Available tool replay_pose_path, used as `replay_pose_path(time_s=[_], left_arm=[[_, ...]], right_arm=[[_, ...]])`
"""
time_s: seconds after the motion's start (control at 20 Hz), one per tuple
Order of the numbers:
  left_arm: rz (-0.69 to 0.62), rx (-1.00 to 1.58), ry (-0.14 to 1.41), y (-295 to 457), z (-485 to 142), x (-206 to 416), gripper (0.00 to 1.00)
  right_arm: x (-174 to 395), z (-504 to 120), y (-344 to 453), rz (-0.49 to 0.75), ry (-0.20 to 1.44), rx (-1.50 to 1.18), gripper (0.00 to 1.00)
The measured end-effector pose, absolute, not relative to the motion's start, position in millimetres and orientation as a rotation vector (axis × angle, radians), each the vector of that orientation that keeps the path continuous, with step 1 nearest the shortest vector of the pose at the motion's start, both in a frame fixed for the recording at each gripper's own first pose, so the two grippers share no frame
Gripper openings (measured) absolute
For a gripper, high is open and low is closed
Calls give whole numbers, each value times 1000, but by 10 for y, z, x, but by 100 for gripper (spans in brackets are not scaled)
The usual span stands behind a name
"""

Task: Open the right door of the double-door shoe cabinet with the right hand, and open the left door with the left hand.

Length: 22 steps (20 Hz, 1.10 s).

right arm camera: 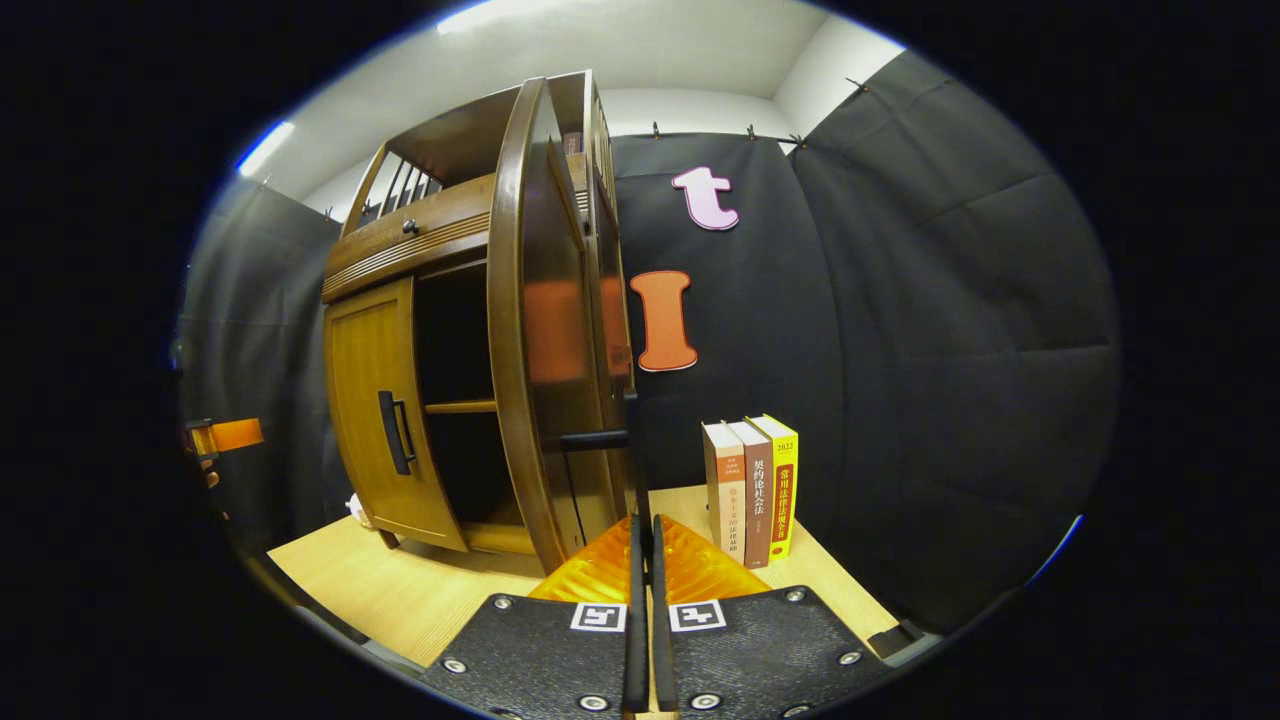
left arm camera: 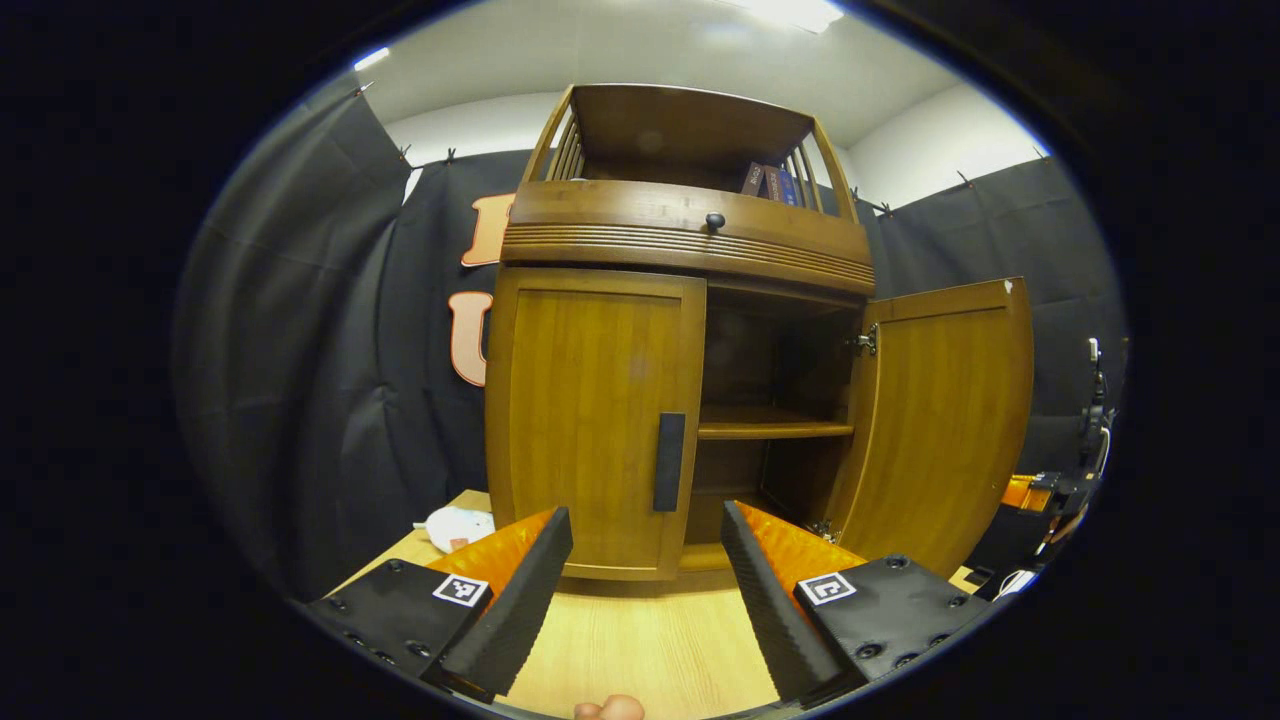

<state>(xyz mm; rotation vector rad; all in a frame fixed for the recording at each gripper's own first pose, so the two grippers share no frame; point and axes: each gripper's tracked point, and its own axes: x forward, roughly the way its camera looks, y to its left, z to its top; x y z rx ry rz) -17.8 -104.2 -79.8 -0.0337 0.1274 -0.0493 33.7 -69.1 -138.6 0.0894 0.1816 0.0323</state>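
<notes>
Shelving inside the shoe cabinet (left arm camera: 690,330) sat in shadow, so I could not make out what, if anything, lay on it. In the left gripper view, my left gripper (left arm camera: 645,590) hung with its jaws spread wide and empty, facing the cabinet from near its front. The cabinet stood tall and upright on the pale wooden table (left arm camera: 650,650), its long axis vertical. Its left door (left arm camera: 590,420) was flush and closed, the dark vertical handle (left arm camera: 669,461) at its inner edge. The right door (left arm camera: 945,420) stood swung outward on its hinges.

In the right gripper view, I saw that right door (right arm camera: 535,330) almost edge-on, so its face was hard to read. My right gripper (right arm camera: 641,545) had its jaws pressed together just below the door's handle bar (right arm camera: 592,438); whether anything was pinched between them, I could not tell. Three books (right arm camera: 752,487) stood upright beside it.
</notes>
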Motion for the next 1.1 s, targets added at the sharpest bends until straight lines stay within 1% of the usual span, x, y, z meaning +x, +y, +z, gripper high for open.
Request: replay_pose_path(time_s=[0.2,0.25,0.35,0.4,0.45,0.5,0.6,0.7,0.75,0.8,0.9,0.95,1.0,1.1], left_arm=[[-60,-52,146,-1089,-917,131,96],[-52,-47,147,-1077,-951,220,99],[-53,-27,142,-1107,-1012,399,99],[-57,-10,137,-1145,-1032,486,99],[-64,7,129,-1166,-1045,558,99],[-73,19,123,-1195,-1060,648,99],[-98,30,127,-1289,-1128,816,99],[-112,31,141,-1334,-1178,983,99],[-109,39,136,-1330,-1178,1053,99],[-106,39,126,-1341,-1183,1125,99],[-91,33,108,-1333,-1156,1250,99],[-82,34,101,-1314,-1150,1338,99],[-76,31,99,-1304,-1169,1429,99],[-63,27,114,-1279,-1241,1555,99]], right_arm=[[184,-1351,-773,0,177,117,4],[150,-1382,-825,-20,179,126,5],[67,-1348,-888,-45,170,130,6],[37,-1342,-937,-63,163,126,13],[22,-1338,-994,-84,156,119,14],[-12,-1337,-1041,-103,152,111,7],[-44,-1336,-1089,-130,143,103,12],[-77,-1338,-1151,-157,132,92,25],[-92,-1337,-1171,-169,126,87,26],[-102,-1348,-1190,-178,123,82,20],[-131,-1377,-1202,-190,130,73,23],[-140,-1375,-1208,-191,130,69,28],[-163,-1352,-1203,-189,123,65,30],[-208,-1274,-1210,-201,99,49,37]])
